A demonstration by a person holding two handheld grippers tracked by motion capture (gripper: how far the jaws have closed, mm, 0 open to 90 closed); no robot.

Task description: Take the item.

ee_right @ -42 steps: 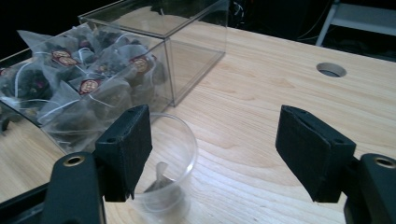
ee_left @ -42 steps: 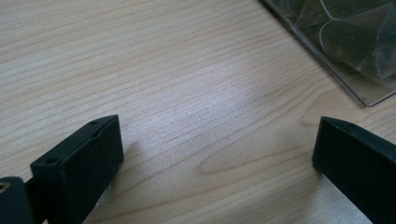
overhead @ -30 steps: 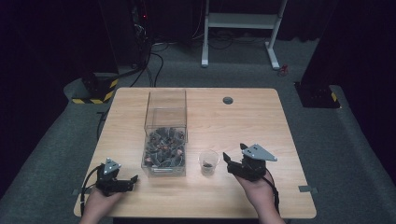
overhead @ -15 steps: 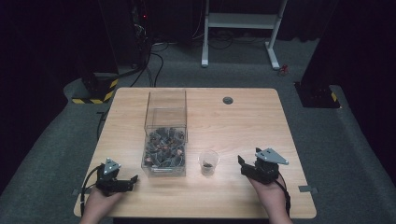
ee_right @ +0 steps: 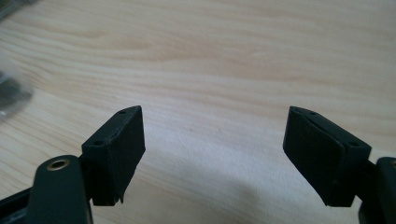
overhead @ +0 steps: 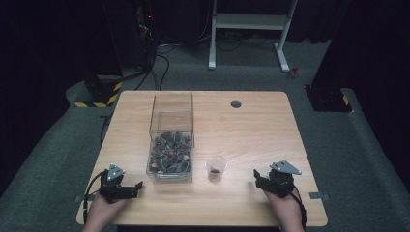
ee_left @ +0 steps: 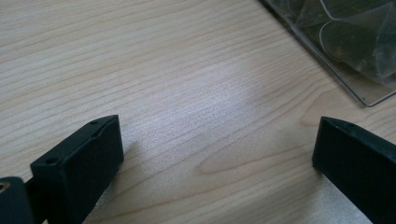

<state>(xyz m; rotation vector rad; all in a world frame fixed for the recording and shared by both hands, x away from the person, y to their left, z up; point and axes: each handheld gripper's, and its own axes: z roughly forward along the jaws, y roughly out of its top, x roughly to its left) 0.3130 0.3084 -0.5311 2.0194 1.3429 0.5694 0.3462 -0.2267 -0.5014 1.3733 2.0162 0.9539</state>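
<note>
**Two open grippers rest at near edge of wooden table**

Seen from the high view, a light wooden table [overhead: 251, 125] with a small round grommet hole [overhead: 236, 104] near its far edge carries a tall clear plastic box [overhead: 171, 140] left of centre, its lower part holding a heap of dark, mixed small pieces [overhead: 169, 152]. Just to the right of the box, apart from it, stands a small clear plastic cup [overhead: 215, 167] with a little dark material at its bottom.

The left gripper [overhead: 138, 186], black and held in the person's left hand [overhead: 104, 208], lies at the near-left corner, pointing right toward the box's near corner. In the left gripper view its two black jaws stand wide apart over bare wood with nothing between them, and the box's clear corner shows at upper right.

The right gripper [overhead: 257, 176], topped by a grey three-cornered plate [overhead: 285, 167] and held in the right hand [overhead: 285, 208], sits at the near-right, well apart from the cup and pointing left. Its jaws, in the right gripper view, are likewise spread and empty above the tabletop.
</note>
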